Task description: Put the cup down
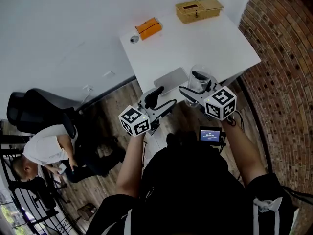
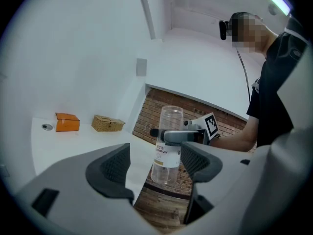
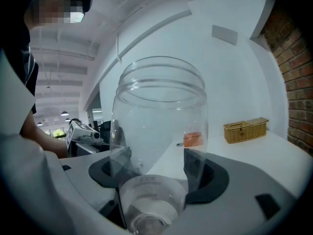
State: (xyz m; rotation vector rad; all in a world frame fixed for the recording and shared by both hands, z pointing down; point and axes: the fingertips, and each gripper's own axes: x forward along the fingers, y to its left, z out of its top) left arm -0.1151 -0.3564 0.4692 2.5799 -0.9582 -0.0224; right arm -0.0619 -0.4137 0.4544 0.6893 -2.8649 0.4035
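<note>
A clear plastic cup [image 1: 199, 77] with a white label stands upright in my right gripper [image 1: 198, 88], whose jaws are shut on its lower half. It hangs in the air at the near edge of the white table [image 1: 205, 43]. In the right gripper view the cup [image 3: 159, 111] fills the middle, with a pad of the right gripper [image 3: 159, 173] pressed on each side. My left gripper [image 1: 164, 97] is to the left of it, open and holding nothing. The left gripper view looks between the open jaws of the left gripper [image 2: 155, 163] at the cup [image 2: 167, 148] farther off.
On the table's far side lie an orange box [image 1: 148, 28], a wicker box [image 1: 198, 10] and a small round fitting [image 1: 134, 39]. A grey flat pad [image 1: 171, 77] lies at the near edge. A brick wall [image 1: 288, 58] runs along the right. A seated person [image 1: 46, 148] and a black chair [image 1: 34, 106] are lower left.
</note>
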